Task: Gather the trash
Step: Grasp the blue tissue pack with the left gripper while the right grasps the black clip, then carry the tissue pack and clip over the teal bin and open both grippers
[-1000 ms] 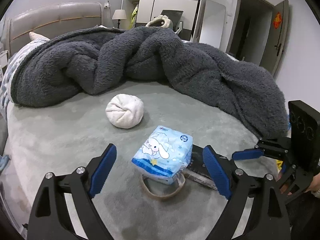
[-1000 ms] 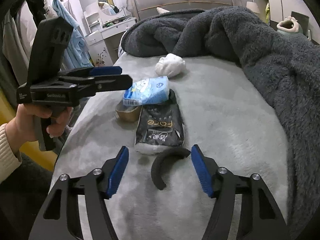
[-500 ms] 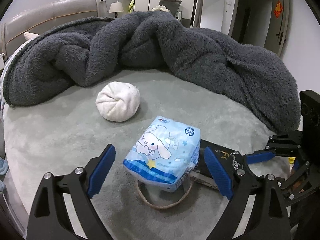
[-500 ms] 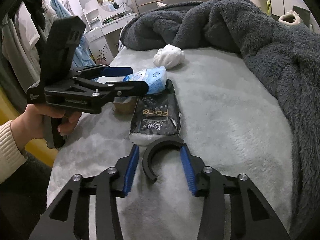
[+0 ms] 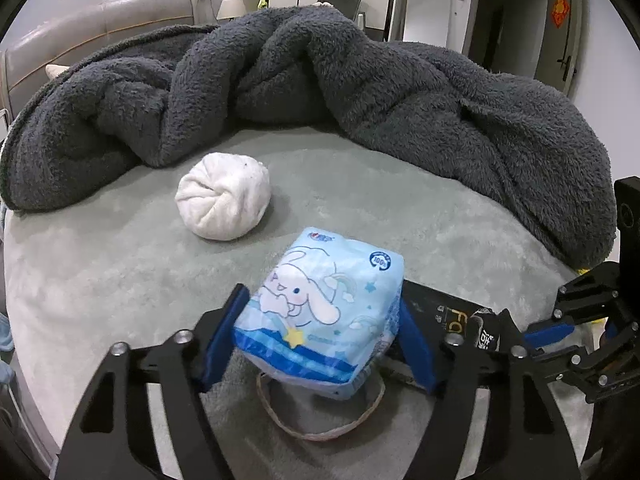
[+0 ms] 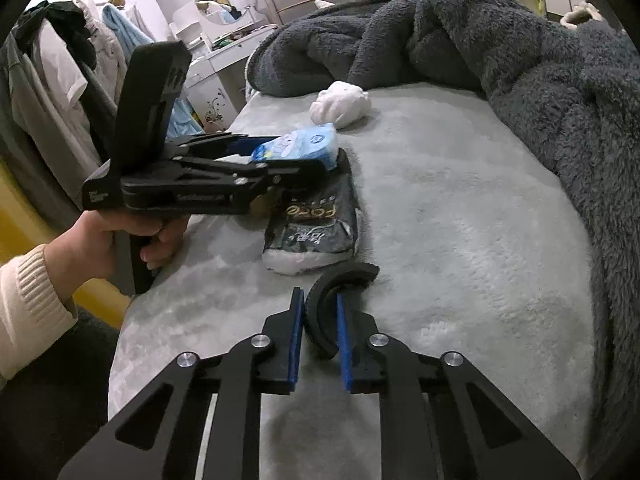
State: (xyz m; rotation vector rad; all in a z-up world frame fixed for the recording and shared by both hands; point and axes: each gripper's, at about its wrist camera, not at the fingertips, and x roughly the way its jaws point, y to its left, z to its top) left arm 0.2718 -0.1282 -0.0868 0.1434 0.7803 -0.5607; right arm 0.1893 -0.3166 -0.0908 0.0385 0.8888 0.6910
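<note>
- Slippage is the main risk for the right claw [image 6: 318,334]: it has closed on one thin arm of the black curved piece [image 6: 334,300], which lies on the bed [image 6: 460,240] just in front of the black packet [image 6: 316,220]; gripped off-centre, the piece could swivel or drop once lifted.
- The left claw [image 5: 320,340] straddles the blue tissue pack [image 5: 324,312], its jaws part-closed and apparently just touching the sides; the soft wrapper may squash and slide out.
- The pack sits on a thin ring [image 5: 320,412], which could get dragged along.
- The white ball [image 5: 224,196] lies apart, near the grey blanket [image 5: 360,92].
- Since a second ago both claws have been closing, the right from wide open around the curved piece, and the left has come down over the pack.
</note>
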